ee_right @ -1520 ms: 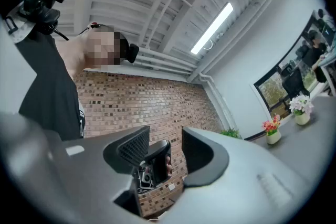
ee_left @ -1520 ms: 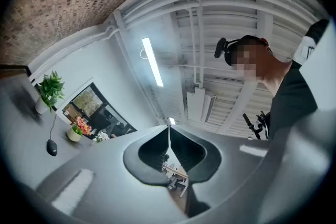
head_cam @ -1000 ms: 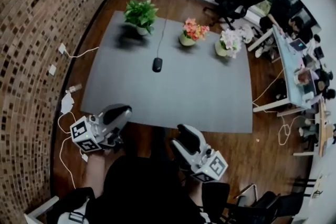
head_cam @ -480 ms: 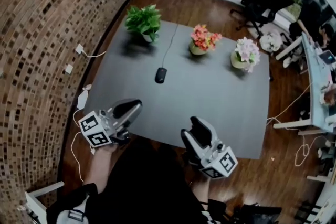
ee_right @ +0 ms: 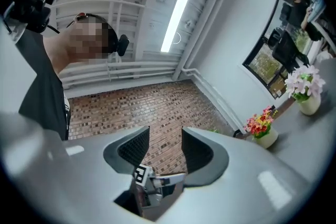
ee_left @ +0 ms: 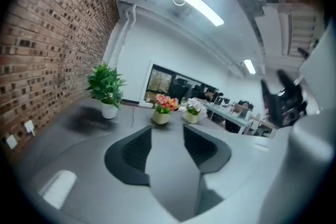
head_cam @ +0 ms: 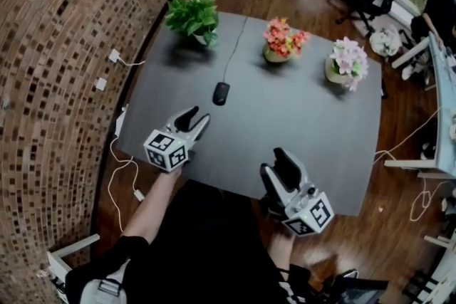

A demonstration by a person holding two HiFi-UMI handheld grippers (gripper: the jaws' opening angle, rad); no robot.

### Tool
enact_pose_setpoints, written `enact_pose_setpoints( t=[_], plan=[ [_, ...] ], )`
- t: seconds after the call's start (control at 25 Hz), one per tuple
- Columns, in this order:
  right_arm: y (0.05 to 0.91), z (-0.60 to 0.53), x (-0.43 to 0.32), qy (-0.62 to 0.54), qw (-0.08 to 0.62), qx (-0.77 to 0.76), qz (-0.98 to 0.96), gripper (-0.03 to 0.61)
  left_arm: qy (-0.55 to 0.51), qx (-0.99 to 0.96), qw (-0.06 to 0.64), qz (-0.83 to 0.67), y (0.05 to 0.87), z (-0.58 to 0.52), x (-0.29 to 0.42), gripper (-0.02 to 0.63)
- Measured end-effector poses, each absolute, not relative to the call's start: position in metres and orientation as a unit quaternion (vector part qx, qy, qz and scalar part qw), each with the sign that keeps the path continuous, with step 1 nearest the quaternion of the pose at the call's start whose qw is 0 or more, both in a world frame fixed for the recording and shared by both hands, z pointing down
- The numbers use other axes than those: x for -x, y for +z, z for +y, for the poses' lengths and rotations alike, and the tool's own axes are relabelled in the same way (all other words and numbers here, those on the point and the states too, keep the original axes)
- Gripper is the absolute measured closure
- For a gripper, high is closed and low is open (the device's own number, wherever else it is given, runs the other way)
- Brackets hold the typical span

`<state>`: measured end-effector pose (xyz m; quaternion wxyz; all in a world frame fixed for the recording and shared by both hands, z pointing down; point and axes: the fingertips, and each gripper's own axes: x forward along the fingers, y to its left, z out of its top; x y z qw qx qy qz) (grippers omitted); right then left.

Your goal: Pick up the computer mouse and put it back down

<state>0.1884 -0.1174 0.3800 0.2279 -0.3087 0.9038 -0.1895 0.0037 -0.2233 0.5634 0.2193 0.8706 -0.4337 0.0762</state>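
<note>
1. Mouse lies flat on the grey counter, left of centre and toward the far side. Nothing touches it.
2. Cable runs from the mouse to the far edge, between the plant and the orange flowers.
3. Pale flowers stand at the far right. All three pots are in a row along the far edge, well apart from each other.
4. Left claw is over the near left part of the counter and points toward the mouse. It is near the mouse but apart from it.
5. Left gripper view: left claw has a narrow gap and its jaws are opening. Only bare counter shows between them. Plant and orange flowers show ahead.
6. Right claw is at the near edge, well apart from the mouse.
7. Right gripper view: right claw has its jaws apart and holds nothing. The brick wall shows through the gap.
</note>
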Motion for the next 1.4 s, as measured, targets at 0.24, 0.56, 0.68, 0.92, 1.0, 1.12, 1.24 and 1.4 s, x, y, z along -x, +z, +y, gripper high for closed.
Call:
enact_pose_setpoints(
  t=[0.24, 0.56, 0.68, 0.92, 1.0, 1.12, 1.24, 1.4],
  plan=[
    [0.383, -0.122, -0.193, -0.202, 0.204, 0.339, 0.896, 0.391, 0.24, -0.805, 0.213, -0.498, 0.713, -0.318, -0.013, 0.186],
    [0.38, -0.13, -0.196, -0.201, 0.175, 0.38, 0.886, 0.391, 0.345, -0.738, 0.261, -0.518, 0.819, -0.375, -0.007, 0.186],
    [0.378, -0.136, -0.187, -0.201, 0.171, 0.373, 0.89, 0.391, 0.364, -0.753, 0.242, -0.491, 0.818, -0.375, -0.02, 0.308],
    [0.393, -0.135, -0.188, -0.214, 0.183, 0.366, 0.887, 0.391, 0.287, -0.764, 0.361, -0.452, 0.796, -0.356, -0.021, 0.322],
    [0.392, -0.136, -0.187, -0.214, 0.186, 0.358, 0.89, 0.391, 0.175, -0.788, 0.418, -0.417, 0.75, -0.356, -0.032, 0.322],
    [0.373, -0.146, -0.178, -0.2, 0.19, 0.334, 0.901, 0.391, 0.022, -0.821, 0.429, -0.376, 0.646, -0.368, -0.035, 0.322],
    [0.367, -0.151, -0.18, -0.195, 0.198, 0.323, 0.905, 0.391, -0.081, -0.857, 0.379, -0.34, 0.515, -0.381, -0.029, 0.323],
    [0.361, -0.153, -0.179, -0.19, 0.209, 0.309, 0.908, 0.391, -0.173, -0.903, 0.282, -0.276, 0.343, -0.386, -0.021, 0.325]
  ],
)
